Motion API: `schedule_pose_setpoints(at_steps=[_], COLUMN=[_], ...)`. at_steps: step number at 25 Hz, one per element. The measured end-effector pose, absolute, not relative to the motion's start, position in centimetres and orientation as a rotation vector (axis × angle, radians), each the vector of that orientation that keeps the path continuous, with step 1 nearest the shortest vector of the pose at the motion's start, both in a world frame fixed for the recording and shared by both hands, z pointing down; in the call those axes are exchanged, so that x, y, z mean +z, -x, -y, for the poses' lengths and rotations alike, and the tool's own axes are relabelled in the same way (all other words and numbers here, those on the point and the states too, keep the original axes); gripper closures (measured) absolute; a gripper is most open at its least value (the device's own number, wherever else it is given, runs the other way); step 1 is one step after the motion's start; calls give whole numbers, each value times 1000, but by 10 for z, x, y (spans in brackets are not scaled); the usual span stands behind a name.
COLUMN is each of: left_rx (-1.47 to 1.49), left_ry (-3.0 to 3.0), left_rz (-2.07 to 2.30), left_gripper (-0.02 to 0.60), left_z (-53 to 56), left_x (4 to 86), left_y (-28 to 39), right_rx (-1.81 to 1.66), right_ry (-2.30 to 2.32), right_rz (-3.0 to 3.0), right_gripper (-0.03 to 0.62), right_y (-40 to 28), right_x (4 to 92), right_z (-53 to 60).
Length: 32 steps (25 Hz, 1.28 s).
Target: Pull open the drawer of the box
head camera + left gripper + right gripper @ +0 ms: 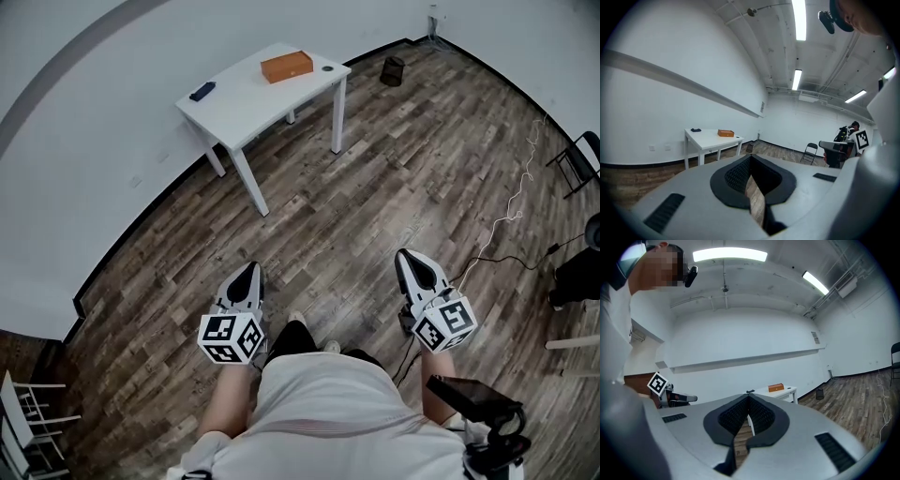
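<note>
box (286, 66): orange-brown, 1, lies on the table toward its far right end; well apart from both grippers, floor planks between
drawer: box too small in every view to make it out
print: nothing on the box can be read from here; the only bold pattern is the black-and-white squares on the cubes
table (246, 108): white, 1, four legs, near the white wall
also on table: dark flat thing (202, 91) at the left end; small dark round thing (327, 68) just right of the box; 3 items on top in all
left gripper (250, 269): claw pressed together, nothing between the pads; points toward the table
right gripper (406, 255): claw pressed together at the tips, nothing pinched; points the same way
cubes (231, 338): 2, one on each gripper
floor (375, 187): wood planks
bin (392, 70): dark, 1, on the floor by the wall, right of the table
cables (511, 214): 1 white, 1 black, trailing over the floor at right
chair (581, 159): black, folding, 1, at the right edge
rack (28, 412): white frame, lower left corner
person (328, 412): white top, bottom of the head view, behind both grippers
</note>
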<state>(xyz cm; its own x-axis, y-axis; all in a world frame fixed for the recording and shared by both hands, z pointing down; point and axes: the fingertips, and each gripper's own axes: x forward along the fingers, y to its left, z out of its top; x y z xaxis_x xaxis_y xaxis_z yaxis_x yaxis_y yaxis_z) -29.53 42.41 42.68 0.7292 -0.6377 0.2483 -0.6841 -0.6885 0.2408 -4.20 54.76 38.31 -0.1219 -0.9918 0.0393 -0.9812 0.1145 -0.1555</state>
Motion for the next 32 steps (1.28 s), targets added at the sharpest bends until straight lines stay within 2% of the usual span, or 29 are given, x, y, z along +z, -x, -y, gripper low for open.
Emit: schedule_pose_setpoints(at_steps=[14,32], left_rx=[67,92], left_ry=[-2734,-2720], left_rz=[1005,909], left_gripper=[571,571], left_z=[-316,-42], left_x=[405,408], left_y=[212,151], right_rx=[-235,-236], right_ry=[2110,2126], right_rz=[-2265,-2278], right_gripper=[595,595], right_y=[-32,-80], right_x=[391,381], right_z=[-461,-179])
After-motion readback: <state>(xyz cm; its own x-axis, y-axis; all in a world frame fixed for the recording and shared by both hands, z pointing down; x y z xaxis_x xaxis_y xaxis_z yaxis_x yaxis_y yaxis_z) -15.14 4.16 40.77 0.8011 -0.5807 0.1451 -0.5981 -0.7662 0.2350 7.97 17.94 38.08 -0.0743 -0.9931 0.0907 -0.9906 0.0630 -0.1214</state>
